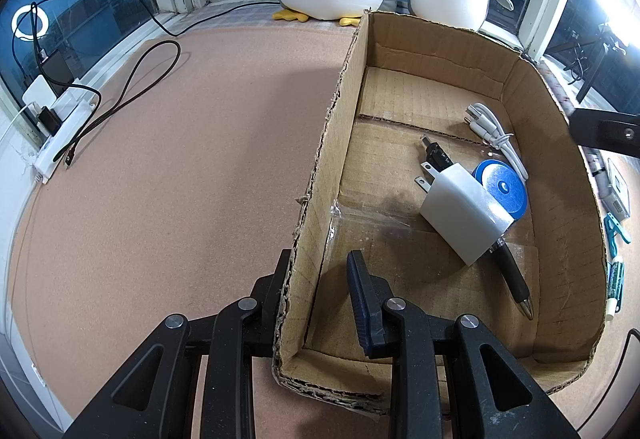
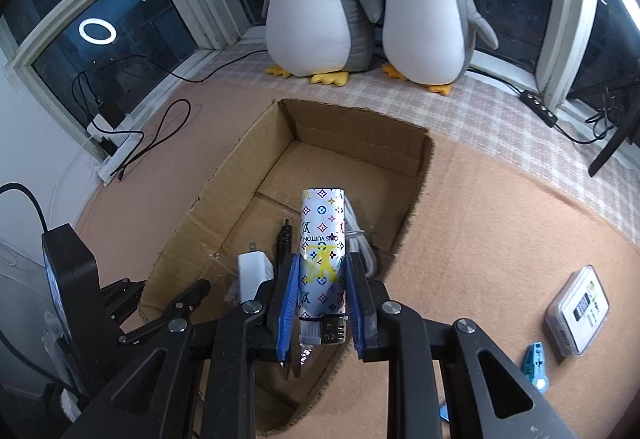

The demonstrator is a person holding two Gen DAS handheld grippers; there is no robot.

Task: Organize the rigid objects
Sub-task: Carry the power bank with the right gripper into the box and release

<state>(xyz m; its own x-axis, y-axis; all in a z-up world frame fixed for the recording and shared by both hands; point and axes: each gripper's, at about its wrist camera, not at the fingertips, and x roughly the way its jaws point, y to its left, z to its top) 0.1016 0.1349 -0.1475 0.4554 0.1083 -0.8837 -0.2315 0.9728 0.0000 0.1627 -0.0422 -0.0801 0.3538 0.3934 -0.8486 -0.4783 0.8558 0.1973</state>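
An open cardboard box (image 1: 332, 143) (image 2: 224, 199) lies on the cork floor. Inside it are a white plug adapter (image 1: 464, 213) (image 2: 252, 271), a black pen (image 1: 512, 271) (image 2: 283, 239), a blue round tape (image 1: 502, 187) and a white cable (image 1: 492, 131) (image 2: 362, 243). My left gripper (image 1: 320, 271) straddles the box's left wall, one finger outside and one inside, apparently clamped on the wall. My right gripper (image 2: 322, 275) is shut on a white patterned power bank (image 2: 322, 239), held above the box.
Two plush penguins (image 2: 320, 3) sit by the window. A power strip with cables (image 1: 64, 119) (image 2: 116, 147) lies at the left. A small plastic case (image 2: 578, 309) and blue clips (image 2: 534, 359) (image 1: 616, 229) lie right of the box.
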